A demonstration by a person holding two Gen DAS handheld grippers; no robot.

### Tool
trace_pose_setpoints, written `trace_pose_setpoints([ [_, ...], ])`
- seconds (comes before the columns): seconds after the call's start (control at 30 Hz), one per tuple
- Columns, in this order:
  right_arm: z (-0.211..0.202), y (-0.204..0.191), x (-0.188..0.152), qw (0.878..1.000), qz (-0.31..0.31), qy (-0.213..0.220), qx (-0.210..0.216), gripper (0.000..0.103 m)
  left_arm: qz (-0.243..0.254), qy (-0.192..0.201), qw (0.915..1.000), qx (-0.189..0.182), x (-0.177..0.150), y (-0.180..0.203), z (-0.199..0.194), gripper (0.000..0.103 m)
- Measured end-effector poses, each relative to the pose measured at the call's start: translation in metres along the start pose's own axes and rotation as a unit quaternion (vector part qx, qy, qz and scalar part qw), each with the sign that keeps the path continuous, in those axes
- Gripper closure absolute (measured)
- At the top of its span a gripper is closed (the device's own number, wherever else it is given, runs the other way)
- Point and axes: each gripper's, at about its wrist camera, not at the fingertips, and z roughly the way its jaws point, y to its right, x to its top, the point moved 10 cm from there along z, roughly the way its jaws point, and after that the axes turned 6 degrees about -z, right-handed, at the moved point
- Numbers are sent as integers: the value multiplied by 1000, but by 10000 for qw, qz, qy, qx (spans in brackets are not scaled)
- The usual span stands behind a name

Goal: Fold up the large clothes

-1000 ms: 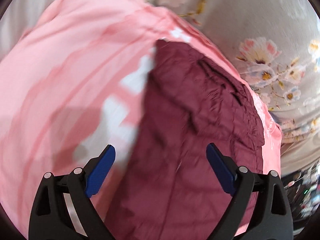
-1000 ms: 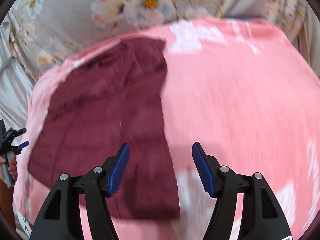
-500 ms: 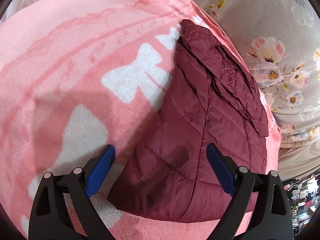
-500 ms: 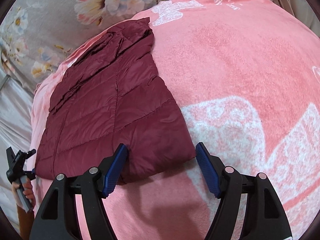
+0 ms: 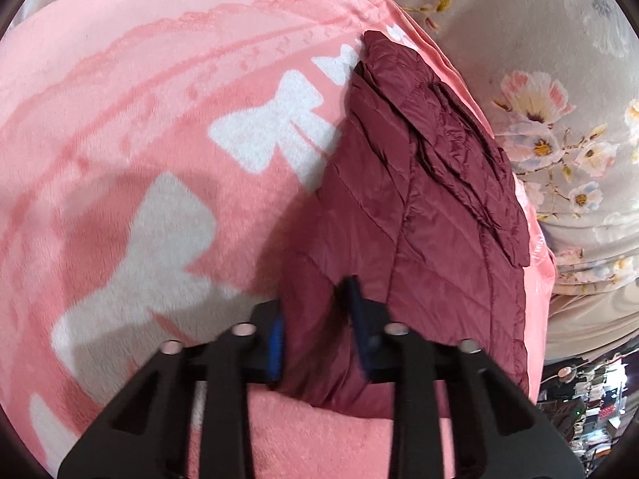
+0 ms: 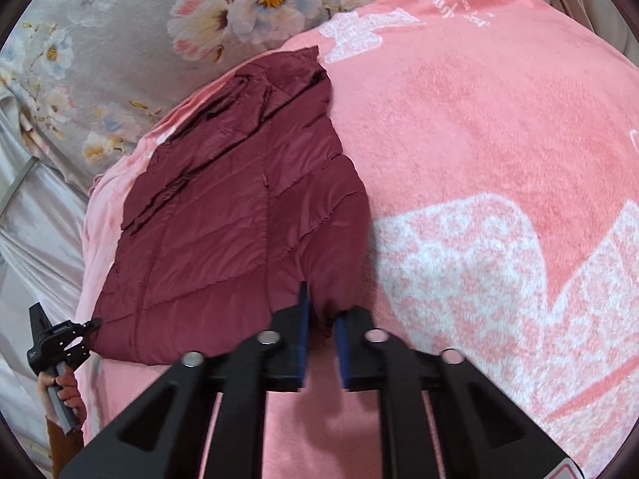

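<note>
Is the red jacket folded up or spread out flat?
Folded. The jacket lies as a narrow layered strip on the pink blanket, its sleeve tucked on top.

White cursive script runs along the far edge of the pink blanket (image 6: 459,127), too small to read.

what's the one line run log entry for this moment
step: grip near hem | left gripper: shut on maroon puffer jacket | right gripper: shut on same jacket | surface: pink blanket
</note>
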Motion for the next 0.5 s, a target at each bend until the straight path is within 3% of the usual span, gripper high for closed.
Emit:
trace_pose_setpoints([
  [0.17, -23, -12, 7, 9994, -162, 297, 17, 99, -34, 133, 9997, -226, -2, 14, -19, 95],
  [0.5, -107, -18, 8, 9940, -306, 1047, -114, 100, 263, 293, 9965, -740, -22, 46, -91, 98],
])
